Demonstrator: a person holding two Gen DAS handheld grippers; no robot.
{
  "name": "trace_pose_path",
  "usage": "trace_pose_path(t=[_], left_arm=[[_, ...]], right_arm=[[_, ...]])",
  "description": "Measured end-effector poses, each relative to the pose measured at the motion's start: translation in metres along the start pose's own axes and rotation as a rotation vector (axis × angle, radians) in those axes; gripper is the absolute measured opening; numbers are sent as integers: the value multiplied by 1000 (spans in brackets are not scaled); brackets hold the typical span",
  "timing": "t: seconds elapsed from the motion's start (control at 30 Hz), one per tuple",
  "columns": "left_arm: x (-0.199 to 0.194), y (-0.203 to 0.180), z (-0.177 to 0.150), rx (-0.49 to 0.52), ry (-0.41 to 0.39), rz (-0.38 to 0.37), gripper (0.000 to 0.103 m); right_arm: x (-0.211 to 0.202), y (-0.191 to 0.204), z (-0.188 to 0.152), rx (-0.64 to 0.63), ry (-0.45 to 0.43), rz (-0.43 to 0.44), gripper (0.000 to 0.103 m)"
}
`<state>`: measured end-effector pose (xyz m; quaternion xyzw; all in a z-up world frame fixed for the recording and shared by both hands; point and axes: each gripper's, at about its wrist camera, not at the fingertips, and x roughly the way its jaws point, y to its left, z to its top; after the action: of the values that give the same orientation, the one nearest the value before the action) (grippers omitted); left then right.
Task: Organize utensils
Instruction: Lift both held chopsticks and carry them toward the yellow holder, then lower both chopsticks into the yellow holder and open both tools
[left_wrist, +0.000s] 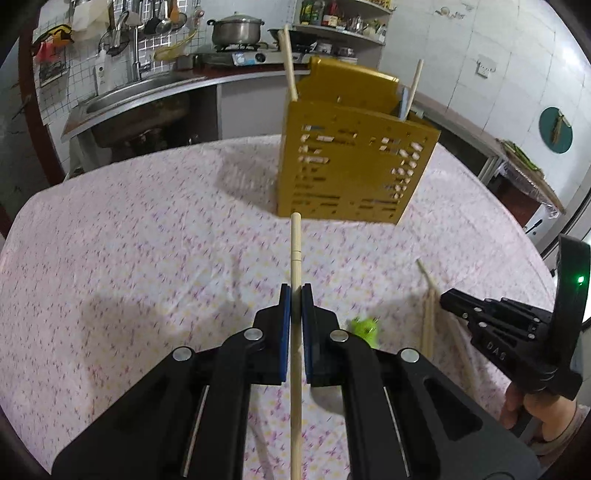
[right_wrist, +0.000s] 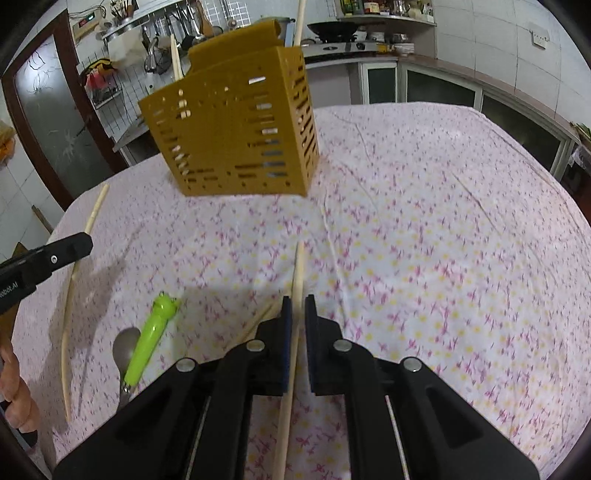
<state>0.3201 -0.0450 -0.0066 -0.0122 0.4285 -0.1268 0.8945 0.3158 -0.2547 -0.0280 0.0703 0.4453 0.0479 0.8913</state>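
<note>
Pink-flowered cloth (left_wrist: 129, 229) covers the table, with the yellow utensil holder (left_wrist: 354, 166) at twelve o'clock of the left gripper (left_wrist: 296, 295) and eleven o'clock of the right gripper (right_wrist: 297, 306), each clamped on one chopstick (left_wrist: 295, 251) (right_wrist: 298, 266). Either long stick could catch the holder's rim and pivot loose in the jaws. Only the right view shows the green-handled spoon (right_wrist: 147, 336) clearly; the stick beneath the right gripper seems loose.

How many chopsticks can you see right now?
5 chopsticks: two standing in the yellow holder, one in the left claw, one in the right claw, one on the cloth beside it. The holder may hide more.
</note>
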Motion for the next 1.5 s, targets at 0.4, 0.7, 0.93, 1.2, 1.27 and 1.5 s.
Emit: trace_pose_path(t=[0.4,0.7,0.93,1.2,1.27,1.5], left_arm=[[10,5,-12,-19,50,1,4],[14,7,-13,-33,65,-5,4],[12,7,-12,-34,57,-11,4],[-6,6,-2,-37,-36,-49,4],[-14,4,3,-35,-81,-60,4],[-38,-7,40,-31,-298,-113,4]], right_arm=[[8,8,4,-5,77,-53,11],[10,11,11,-11,135,-78,12],[5,-2,12,48,110,-31,6],[-46,-11,22,68,-184,52,6],[-53,-10,26,66,-243,63,6],[-78,0,51,46,-505,112,6]])
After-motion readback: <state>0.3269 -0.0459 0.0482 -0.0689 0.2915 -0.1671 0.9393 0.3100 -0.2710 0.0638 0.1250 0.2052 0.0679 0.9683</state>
